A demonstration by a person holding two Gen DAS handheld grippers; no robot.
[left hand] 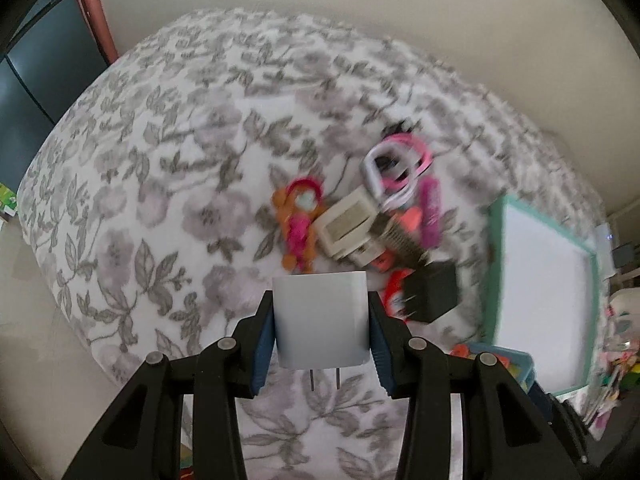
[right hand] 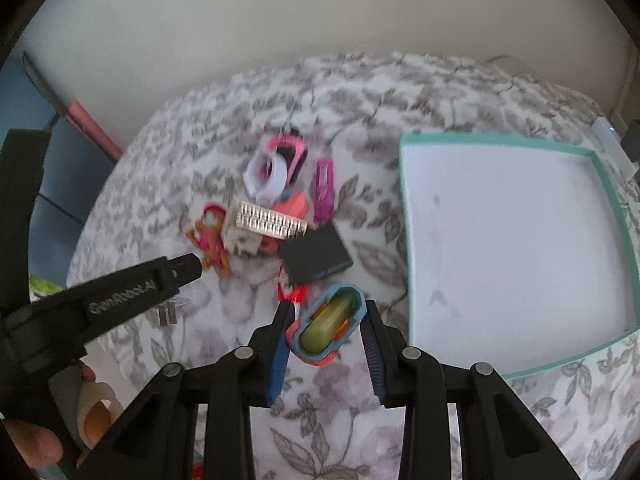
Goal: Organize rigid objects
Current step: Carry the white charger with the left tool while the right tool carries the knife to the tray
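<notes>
We are gripping a white plug adapter (left hand: pixel 320 318) in the left hand-held gripper (left hand: pixel 320 320), and the right hand-held gripper (right hand: pixel 325 326) is closing around a blue-and-orange toy (right hand: pixel 328 324), contact unclear. The teal tray (right hand: pixel 616 200) on the bed (right hand: pixel 360 88) is holding nothing yet. The pile (right hand: pixel 280 208) is waiting just beside it; the bed's right side is giving open room.

Raised lettering on the left gripper (right hand: pixel 192 268) arm — roughly "GenRobot", end blurred

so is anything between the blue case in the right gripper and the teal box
Nothing visible. The blue case sits between the right gripper fingers, and only bare floral bedspread separates it from the empty teal box.
</notes>
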